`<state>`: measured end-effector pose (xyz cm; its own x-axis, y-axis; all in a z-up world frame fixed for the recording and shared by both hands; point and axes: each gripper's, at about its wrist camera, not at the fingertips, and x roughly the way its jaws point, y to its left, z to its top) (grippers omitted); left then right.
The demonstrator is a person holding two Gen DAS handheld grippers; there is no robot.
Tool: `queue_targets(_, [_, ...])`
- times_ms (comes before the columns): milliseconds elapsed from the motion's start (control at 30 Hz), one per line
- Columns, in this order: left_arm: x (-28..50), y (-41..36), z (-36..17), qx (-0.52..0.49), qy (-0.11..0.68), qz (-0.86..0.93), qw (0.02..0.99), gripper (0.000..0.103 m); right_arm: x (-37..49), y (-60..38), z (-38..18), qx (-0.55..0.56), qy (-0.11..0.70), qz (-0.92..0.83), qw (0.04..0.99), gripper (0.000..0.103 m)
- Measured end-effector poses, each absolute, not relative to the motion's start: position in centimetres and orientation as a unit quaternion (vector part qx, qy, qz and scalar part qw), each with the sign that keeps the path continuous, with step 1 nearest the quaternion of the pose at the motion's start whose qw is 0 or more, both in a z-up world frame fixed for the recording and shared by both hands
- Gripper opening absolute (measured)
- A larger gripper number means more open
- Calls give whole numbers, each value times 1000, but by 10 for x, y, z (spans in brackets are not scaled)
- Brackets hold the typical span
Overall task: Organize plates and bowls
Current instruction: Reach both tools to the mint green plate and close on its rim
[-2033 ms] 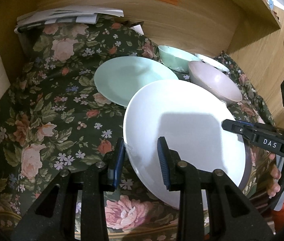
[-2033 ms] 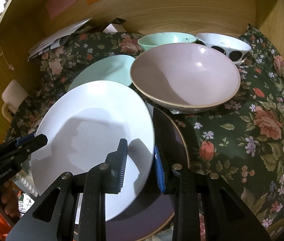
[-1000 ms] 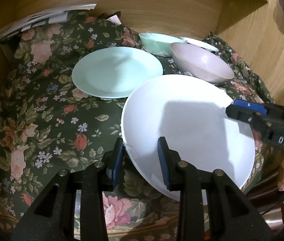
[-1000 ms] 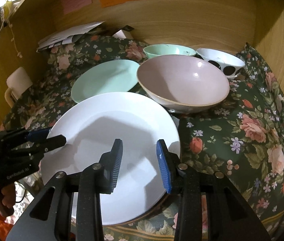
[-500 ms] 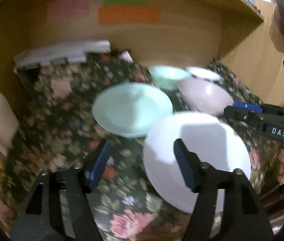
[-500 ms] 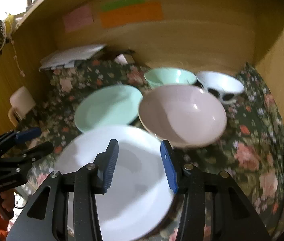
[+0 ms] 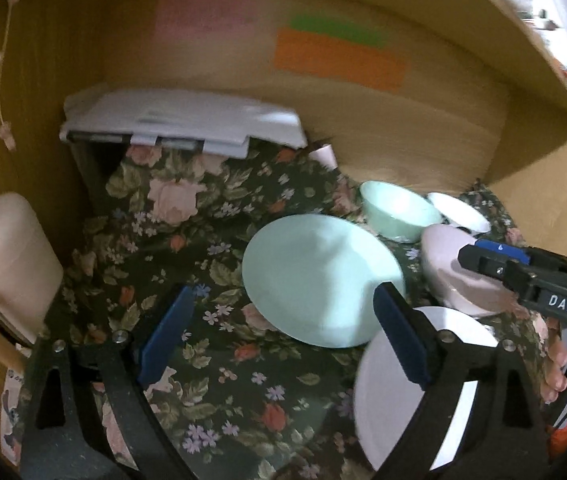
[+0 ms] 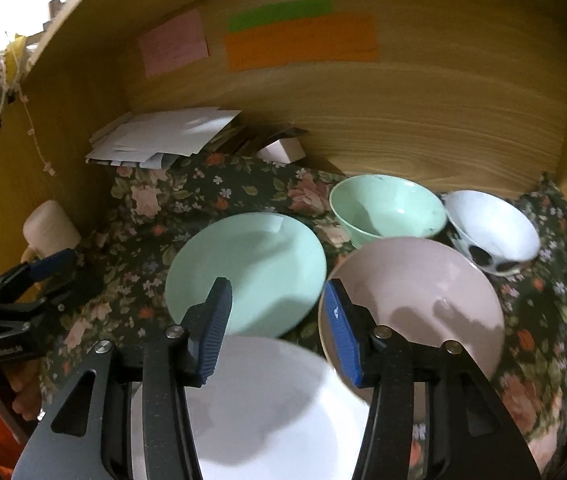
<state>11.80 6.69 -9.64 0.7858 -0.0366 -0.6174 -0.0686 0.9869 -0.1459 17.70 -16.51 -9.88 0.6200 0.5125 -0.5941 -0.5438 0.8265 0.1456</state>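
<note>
The round white plate (image 8: 267, 408) lies nearest on the flowery worktop (image 8: 555, 320). Both the left gripper (image 7: 283, 336) and right gripper (image 8: 275, 328) are opening, pinching nothing. Behind the white plate, the mint-green plate (image 8: 247, 272) and big pink bowl (image 8: 419, 300) sit close; a careless reach could knock them together.

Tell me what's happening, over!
Both tools opening, nothing between the jaws: left tool, right tool. White plate lies free on the floral cloth. Nothing in the way.
</note>
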Motion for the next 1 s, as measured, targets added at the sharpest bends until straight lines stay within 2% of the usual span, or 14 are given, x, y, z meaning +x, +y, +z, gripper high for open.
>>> queue_targets(500, [177,94,-146,-108,407,25,906,91,261,-119,-127,-105,409,290,859,45])
queue_targets(567, [181,95,-150,-110,414,25,903,85,270,-115,-133,-114,421,287,853,45])
queue_targets(633, [185,95,-153,-108,420,23,901,73,275,-113,-136,-124,430,285,848,43])
queue_targets(833, [192,95,-160,-108,436,11,894,53,289,-103,-142,-143,451,285,834,39])
queue_targets(933, [195,95,-164,-111,442,-3,890,47,294,-100,-144,-146,466,293,822,33])
queue_targets(1000, [196,92,-165,-105,442,-7,891,47,297,-99,-145,-151,476,289,817,32])
